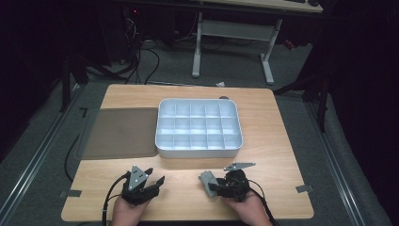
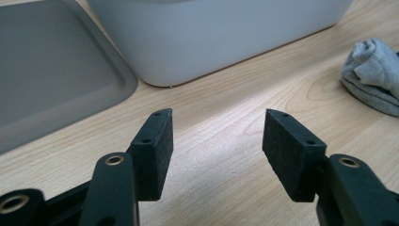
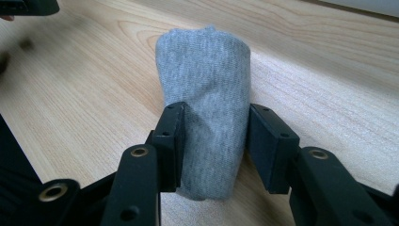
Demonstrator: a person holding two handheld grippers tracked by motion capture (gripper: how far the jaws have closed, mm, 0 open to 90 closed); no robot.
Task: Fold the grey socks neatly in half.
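Note:
A rolled grey sock [image 3: 207, 70] lies on the wooden table [image 1: 188, 188] near its front edge. My right gripper [image 3: 216, 113] is shut on the sock, with the left pad pressing a dent into the cloth. The high view shows the sock [image 1: 205, 178] sticking out to the left of my right gripper [image 1: 210, 184]. My left gripper [image 1: 156, 175] rests at the front left with its jaws wide open. In the left gripper view, bare wood lies between the pads of the left gripper [image 2: 219, 117], and the sock [image 2: 371, 75] sits off to the right.
A white tray [image 1: 199, 149] divided into several compartments stands in the middle of the table. A flat grey lid [image 1: 120, 132] lies to its left. The tray's wall [image 2: 216, 37] and the lid [image 2: 51, 70] sit just ahead of my left gripper.

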